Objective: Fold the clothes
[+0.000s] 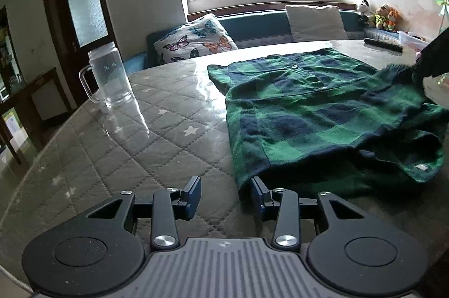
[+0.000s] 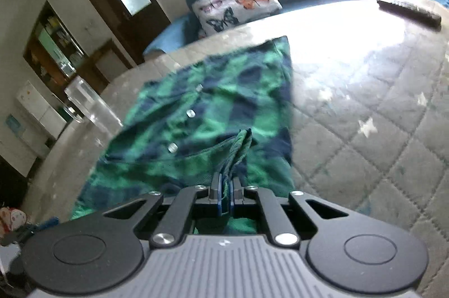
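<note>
A green and navy plaid shirt (image 1: 322, 112) lies on the quilted grey table (image 1: 157, 129), buttons up. My left gripper (image 1: 226, 192) is open and empty, low over the table at the shirt's near left corner, its right finger against the cloth edge. My right gripper (image 2: 225, 190) is shut on a bunched fold of the plaid shirt (image 2: 213, 112) and holds it lifted above the rest of the garment. In the left wrist view the right gripper (image 1: 429, 62) shows as a dark shape at the shirt's far right edge.
A clear glass mug (image 1: 110, 76) stands at the table's left side and also shows in the right wrist view (image 2: 89, 104). A dark remote (image 2: 408, 10) lies at the far edge. A sofa with a butterfly cushion (image 1: 195, 41) is behind the table.
</note>
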A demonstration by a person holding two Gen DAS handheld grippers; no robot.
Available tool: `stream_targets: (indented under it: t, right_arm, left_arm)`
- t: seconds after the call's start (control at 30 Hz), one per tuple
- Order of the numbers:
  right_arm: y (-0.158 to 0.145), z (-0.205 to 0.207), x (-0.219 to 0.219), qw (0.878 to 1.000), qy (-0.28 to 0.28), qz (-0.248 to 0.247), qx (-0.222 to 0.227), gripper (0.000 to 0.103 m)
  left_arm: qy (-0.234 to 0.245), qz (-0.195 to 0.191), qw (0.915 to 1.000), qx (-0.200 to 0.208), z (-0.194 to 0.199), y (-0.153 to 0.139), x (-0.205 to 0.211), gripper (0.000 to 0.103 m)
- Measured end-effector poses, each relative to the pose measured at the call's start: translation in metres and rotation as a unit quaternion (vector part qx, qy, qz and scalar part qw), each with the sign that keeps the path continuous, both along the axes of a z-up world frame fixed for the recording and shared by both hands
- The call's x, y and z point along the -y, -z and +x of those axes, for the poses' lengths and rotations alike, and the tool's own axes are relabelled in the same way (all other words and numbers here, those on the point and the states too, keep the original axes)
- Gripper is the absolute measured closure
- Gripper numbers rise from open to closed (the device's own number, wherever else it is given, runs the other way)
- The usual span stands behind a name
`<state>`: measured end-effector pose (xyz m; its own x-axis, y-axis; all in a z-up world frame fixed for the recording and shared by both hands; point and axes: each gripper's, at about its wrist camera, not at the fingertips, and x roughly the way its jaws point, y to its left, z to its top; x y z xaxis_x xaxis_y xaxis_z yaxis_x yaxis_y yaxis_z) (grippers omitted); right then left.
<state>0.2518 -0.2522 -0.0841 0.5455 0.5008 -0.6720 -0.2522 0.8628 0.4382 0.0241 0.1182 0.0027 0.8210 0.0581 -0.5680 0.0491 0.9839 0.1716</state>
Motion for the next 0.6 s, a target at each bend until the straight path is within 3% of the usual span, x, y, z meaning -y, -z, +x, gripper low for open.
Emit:
stream_targets:
  t: [0.23, 0.3, 0.4, 0.47, 0.53, 0.6]
  right_arm:
    - [0.005, 0.001, 0.001, 1.0, -0.008, -0.018, 0.008, 0.098]
    - [0.003, 0.002, -0.003, 0.999, -0.016, -0.027, 0.02, 0.098]
    - [0.001, 0.002, -0.007, 0.998, -0.017, -0.048, 0.032, 0.098]
    - [0.003, 0.001, -0.005, 0.999, -0.014, -0.045, 0.028, 0.097]
    - [0.007, 0.001, -0.002, 0.999, -0.009, -0.05, 0.013, 0.09]
    - [0.009, 0.0, 0.002, 0.997, 0.003, -0.077, 0.012, 0.09]
  left_arm:
    - [-0.002, -0.022, 0.9993, 0.031, 0.015, -0.039, -0.014, 0.062]
    - [0.004, -0.034, 0.9988, 0.035, 0.029, -0.044, -0.013, 0.07]
    - [0.027, -0.043, 0.9983, 0.03, 0.054, -0.042, -0.001, 0.079]
    - [0.048, -0.041, 0.9978, 0.021, 0.07, -0.036, 0.01, 0.08]
    - [0.065, -0.04, 0.997, 0.005, 0.086, -0.029, 0.02, 0.082]
    - [0.073, -0.033, 0.9968, -0.009, 0.101, -0.022, 0.026, 0.083]
